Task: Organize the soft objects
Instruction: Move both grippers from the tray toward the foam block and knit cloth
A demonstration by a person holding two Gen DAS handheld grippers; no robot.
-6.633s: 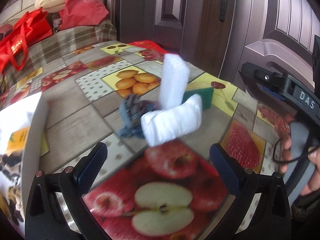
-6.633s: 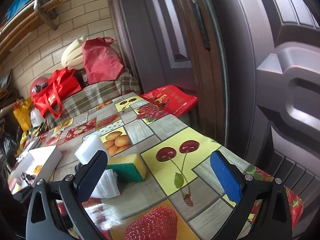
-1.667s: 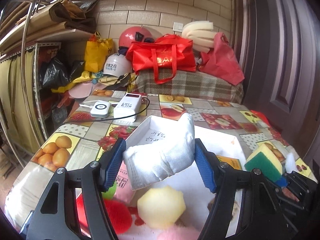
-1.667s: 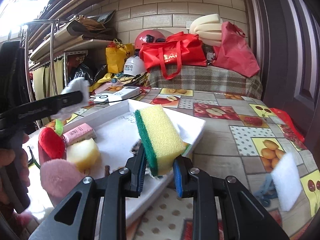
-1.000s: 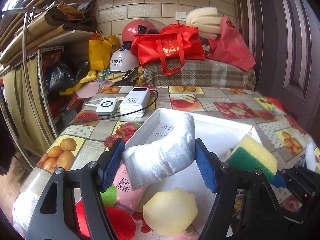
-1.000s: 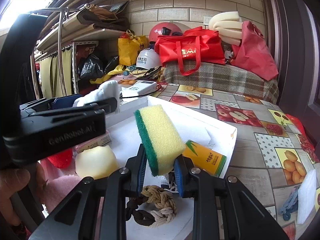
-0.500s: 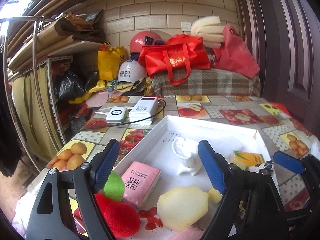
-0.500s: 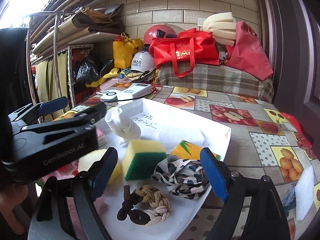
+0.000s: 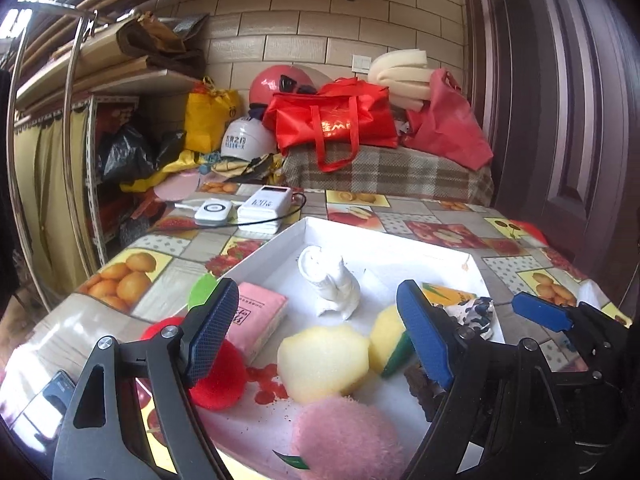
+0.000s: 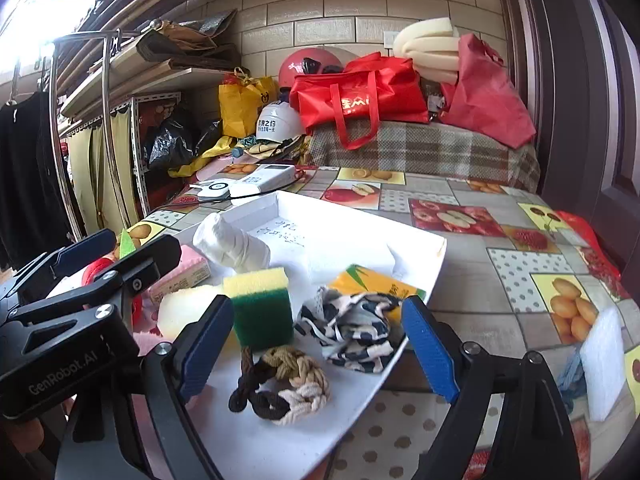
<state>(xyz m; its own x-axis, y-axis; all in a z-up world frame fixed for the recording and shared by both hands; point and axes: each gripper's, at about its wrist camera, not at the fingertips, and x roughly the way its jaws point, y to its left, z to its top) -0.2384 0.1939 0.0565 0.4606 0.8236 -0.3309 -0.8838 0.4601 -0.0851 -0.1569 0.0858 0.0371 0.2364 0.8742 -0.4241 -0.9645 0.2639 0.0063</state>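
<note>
On white tray [image 10: 424, 280] — yellow-green sponge [image 10: 262, 306] upright, white sock [image 9: 332, 286] crumpled; both grippers released.

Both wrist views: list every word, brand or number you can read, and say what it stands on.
"GenRobot.AI": left gripper body, right wrist view.
"120": white power bank; doubtful, small.
White helmet: Chinese characters, too small.
Red bag: yellow print, blurred.
Pink packet: print too small.
White tray: handwriting, illegible.

White sock [image 9: 332, 286] in white tray [image 9: 384, 236]
</note>
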